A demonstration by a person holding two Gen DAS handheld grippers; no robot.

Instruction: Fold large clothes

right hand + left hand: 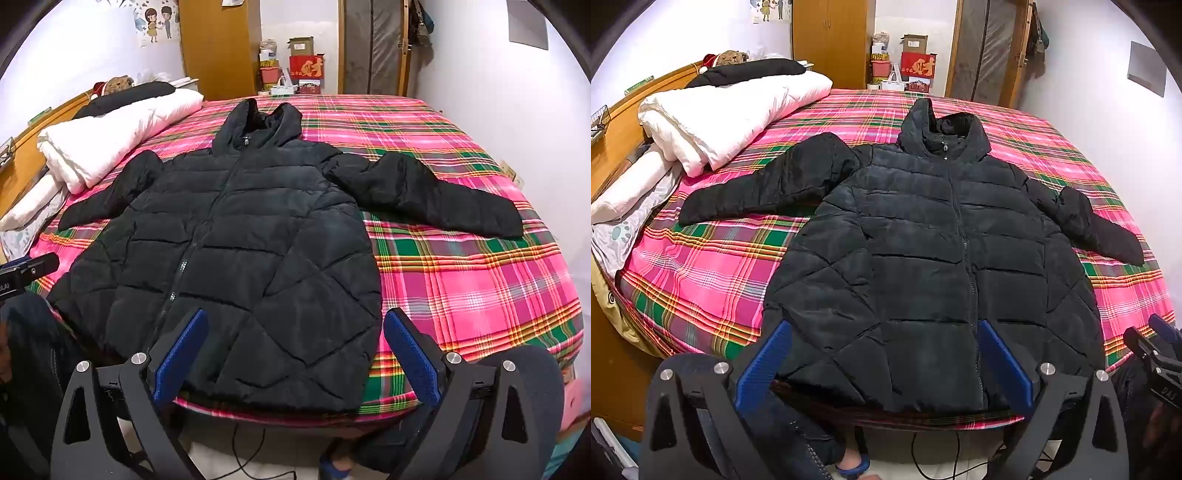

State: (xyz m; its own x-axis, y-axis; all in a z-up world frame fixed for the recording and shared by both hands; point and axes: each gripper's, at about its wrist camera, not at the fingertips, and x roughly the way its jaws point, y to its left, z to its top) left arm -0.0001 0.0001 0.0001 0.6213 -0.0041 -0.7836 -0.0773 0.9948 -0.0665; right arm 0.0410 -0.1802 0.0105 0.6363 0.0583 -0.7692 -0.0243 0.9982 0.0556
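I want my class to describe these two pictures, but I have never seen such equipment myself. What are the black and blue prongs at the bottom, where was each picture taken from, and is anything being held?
The prongs are handheld two-finger grippers, one in each of a person's hands, each with a camera looking along its fingers. One picture comes from the left gripper, the other from the right gripper. Both stand open and hold nothing. On the bed's plaid sheet a black hooded puffer jacket lies flat, zipped, sleeves spread, not yet folded. A rolled white duvet sits near the headboard.
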